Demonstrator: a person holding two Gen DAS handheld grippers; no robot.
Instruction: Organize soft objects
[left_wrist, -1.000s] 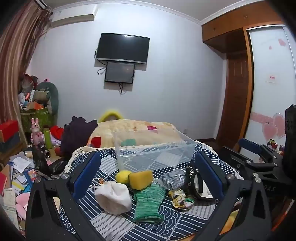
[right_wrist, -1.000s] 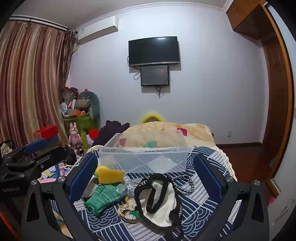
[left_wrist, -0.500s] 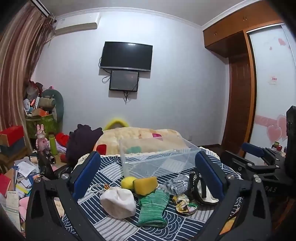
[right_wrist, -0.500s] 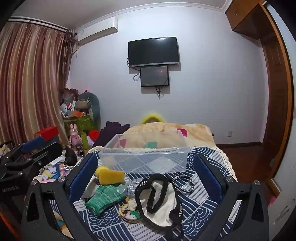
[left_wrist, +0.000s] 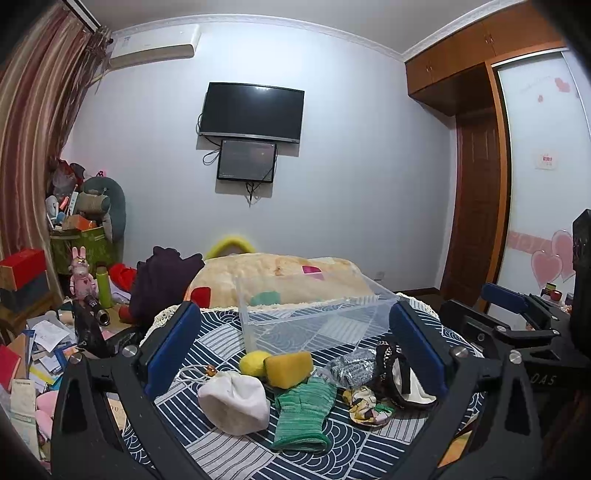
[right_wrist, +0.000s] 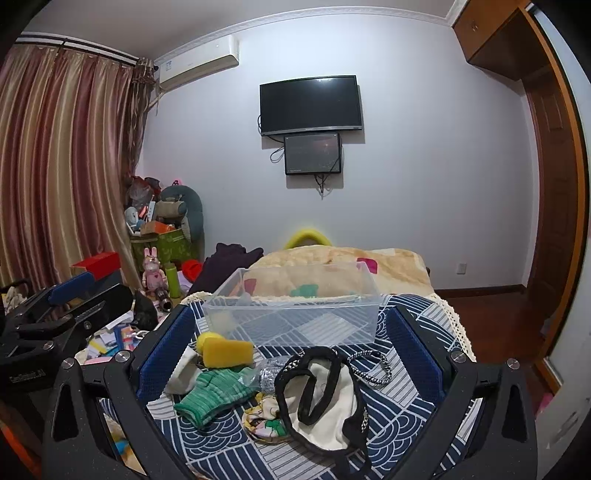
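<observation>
A clear plastic bin (left_wrist: 314, 325) (right_wrist: 295, 314) stands on a blue patterned cloth (left_wrist: 229, 454). In front of it lie a white cloth pouch (left_wrist: 234, 402), a yellow ball (left_wrist: 253, 362), a yellow sponge (left_wrist: 288, 369) (right_wrist: 227, 352), a green knit glove (left_wrist: 304, 413) (right_wrist: 214, 395), a silver foil bag (left_wrist: 349, 365), a floral fabric piece (left_wrist: 365, 406) and a cream bag with black straps (right_wrist: 325, 398). My left gripper (left_wrist: 295, 350) is open and empty above the pile. My right gripper (right_wrist: 291, 350) is open and empty over the cream bag.
A beige blanket (left_wrist: 280, 273) lies behind the bin. Clutter, boxes and a pink rabbit toy (left_wrist: 81, 273) fill the floor at left. A wardrobe and a door (left_wrist: 476, 221) stand at right. A black-and-white cord (right_wrist: 373, 365) lies right of the cream bag.
The left gripper's view has tilted up and drawn back slightly, showing more wall and ceiling. The right gripper has hardly moved. The objects lie as before.
</observation>
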